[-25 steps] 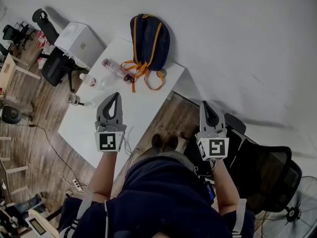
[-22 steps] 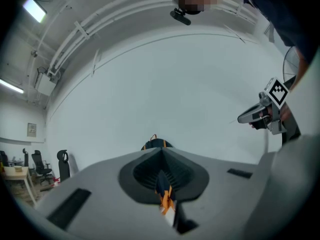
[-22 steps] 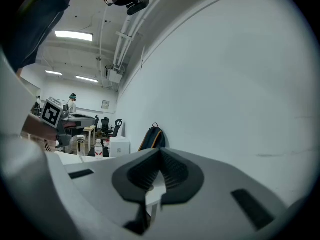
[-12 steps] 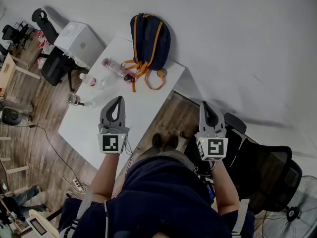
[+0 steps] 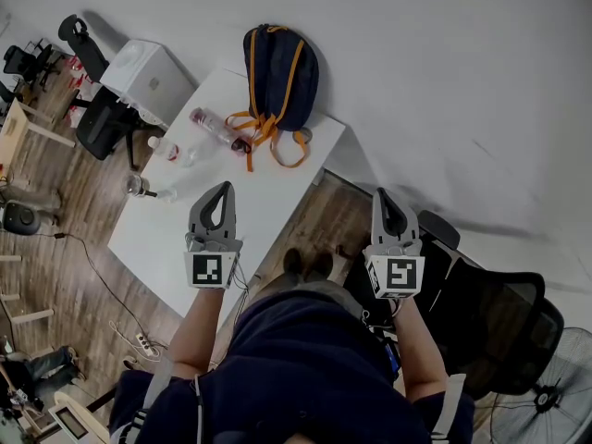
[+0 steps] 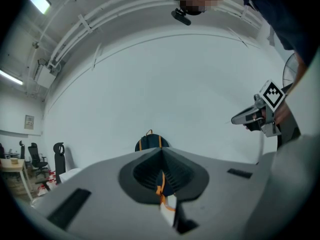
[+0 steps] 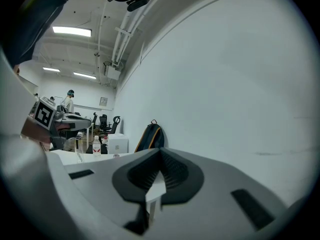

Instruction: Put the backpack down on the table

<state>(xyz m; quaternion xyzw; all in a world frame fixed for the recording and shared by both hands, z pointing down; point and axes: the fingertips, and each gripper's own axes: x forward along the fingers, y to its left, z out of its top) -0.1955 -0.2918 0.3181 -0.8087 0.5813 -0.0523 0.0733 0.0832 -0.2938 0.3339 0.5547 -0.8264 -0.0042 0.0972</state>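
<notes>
head view: backpack (image 5: 280,77) stands upright at far end of table (image 5: 268,213), leaning on wall, straps spilled on table. left gripper (image 5: 221,189) by table's near end, right gripper (image 5: 384,195) off table's near right corner; both clenched on nothing. fits 2 stages: backpack already set down, or yet to be laid flat. next move unsettled.

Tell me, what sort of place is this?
Probably an office or lab workroom: a white table with a backpack and bottles on it, black office chairs nearby, and a floor fan.
</notes>
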